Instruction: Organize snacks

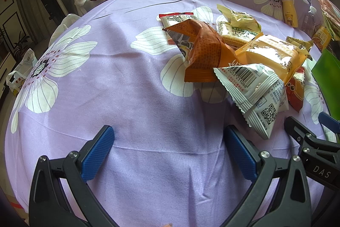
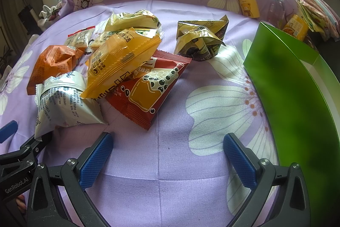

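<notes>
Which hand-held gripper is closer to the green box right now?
Right. The right hand-held gripper sits just beside the green box, which stands along its right side. The left hand-held gripper is farther off, beyond the snack pile, open over bare sheet.

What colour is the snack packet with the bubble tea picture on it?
The bubble tea packet is dark red with an orange drink graphic, clearest in the right wrist view.

I hold my left hand-held gripper [image 1: 170, 148] low and level, its blue-padded fingers [image 1: 97, 152] spread wide and gripping nothing. My right hand-held gripper [image 2: 167, 154] sits just beside it, likewise spread wide and empty.
</notes>
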`<action>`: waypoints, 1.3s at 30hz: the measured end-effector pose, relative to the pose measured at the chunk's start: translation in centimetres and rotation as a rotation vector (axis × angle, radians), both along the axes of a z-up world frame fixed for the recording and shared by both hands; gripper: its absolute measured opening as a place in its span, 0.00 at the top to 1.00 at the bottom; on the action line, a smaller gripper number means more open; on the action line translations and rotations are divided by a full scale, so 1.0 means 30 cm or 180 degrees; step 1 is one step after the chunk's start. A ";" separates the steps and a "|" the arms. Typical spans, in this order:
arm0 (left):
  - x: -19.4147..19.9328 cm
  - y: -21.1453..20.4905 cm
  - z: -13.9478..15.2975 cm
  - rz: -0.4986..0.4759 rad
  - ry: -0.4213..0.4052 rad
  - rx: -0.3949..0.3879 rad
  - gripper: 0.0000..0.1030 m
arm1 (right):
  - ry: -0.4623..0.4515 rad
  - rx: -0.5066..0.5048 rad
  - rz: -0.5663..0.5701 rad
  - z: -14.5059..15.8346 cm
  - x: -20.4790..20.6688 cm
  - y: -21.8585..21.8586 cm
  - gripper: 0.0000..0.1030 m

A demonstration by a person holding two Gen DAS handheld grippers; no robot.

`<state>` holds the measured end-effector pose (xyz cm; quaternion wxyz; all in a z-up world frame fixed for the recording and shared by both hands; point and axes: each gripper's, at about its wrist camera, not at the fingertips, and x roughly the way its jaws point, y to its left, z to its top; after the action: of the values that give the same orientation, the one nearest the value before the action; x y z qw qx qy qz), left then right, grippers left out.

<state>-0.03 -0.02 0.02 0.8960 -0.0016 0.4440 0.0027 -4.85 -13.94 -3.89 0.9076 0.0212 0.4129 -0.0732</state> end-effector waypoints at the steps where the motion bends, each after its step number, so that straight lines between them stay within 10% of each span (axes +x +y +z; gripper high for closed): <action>1: 0.002 0.001 -0.001 0.0001 0.0002 -0.0005 0.00 | -0.0001 0.0000 0.0000 0.000 0.000 0.000 0.00; 12: -0.003 0.014 0.020 -0.0090 0.0025 -0.0116 0.01 | 0.0026 -0.0008 -0.0018 -0.003 0.002 0.004 0.00; 22: -0.037 0.048 0.148 -0.0342 -0.0181 -0.0903 0.06 | -0.0152 0.0788 0.0294 0.156 -0.061 -0.046 0.01; 27: 0.000 0.008 0.137 -0.0522 0.0036 -0.1287 0.28 | -0.0047 0.1390 0.0571 0.204 0.002 -0.038 0.21; 39: 0.083 -0.058 0.108 -0.0749 0.0235 -0.1602 0.55 | 0.0596 0.1590 0.0987 0.085 0.228 0.098 0.24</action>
<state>2.47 -1.75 3.26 0.8448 -0.1723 0.4602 -0.2117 1.98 -10.99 -1.34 0.8327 0.1735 0.4982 0.1683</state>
